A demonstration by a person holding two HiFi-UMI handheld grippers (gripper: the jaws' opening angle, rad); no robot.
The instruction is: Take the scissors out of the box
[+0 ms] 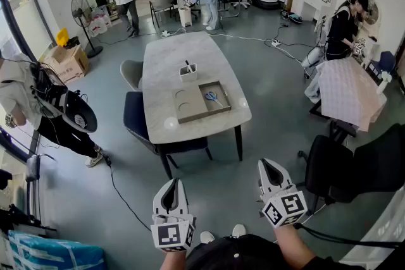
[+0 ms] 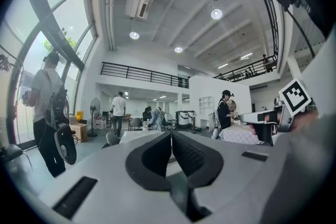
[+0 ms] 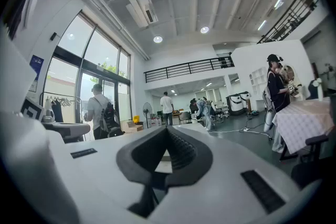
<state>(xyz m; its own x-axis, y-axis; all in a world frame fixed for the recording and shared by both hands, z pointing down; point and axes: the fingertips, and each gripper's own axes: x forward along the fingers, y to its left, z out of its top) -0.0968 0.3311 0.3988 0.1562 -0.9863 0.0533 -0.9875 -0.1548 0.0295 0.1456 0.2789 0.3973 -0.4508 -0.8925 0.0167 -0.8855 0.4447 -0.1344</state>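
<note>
Two grippers are in your hands, both low over the grey floor [image 1: 82, 186] and well apart from the table [image 1: 171, 60].

- Left gripper [image 1: 173, 181]: your own view along it shows the jaws pressed together at the tips, with nothing between them [image 2: 171, 132]. Its marker cube faces the head camera.
- Right gripper [image 1: 263, 163]: jaws likewise closed tip to tip and empty [image 3: 167, 128]. It is held slightly further forward than the left.
- One table: pale marbled top on dark legs, straight ahead of you.
- One box [image 1: 225, 93]: shallow, open, and brown-walled, at the table's near right end.
- One pair of scissors [image 1: 213, 98]: blue handles, lying flat inside the box, untouched by either gripper.
- One flat brown panel [image 1: 190, 104]: two round marks on it, lying against the box's left side.
- One small white holder [image 1: 188, 71]: stands just beyond the box with a dark stick upright in it.
- Two chairs at the table's left side: a dark blue chair [image 1: 134, 117] nearer you and a grey chair [image 1: 130, 73] beyond it.
- One floor fan [image 1: 81, 11] and one cardboard carton [image 1: 66, 63]: both at the far left.
- Several people stand around the room, including one with a backpack [image 1: 38, 104] at your left.
</note>
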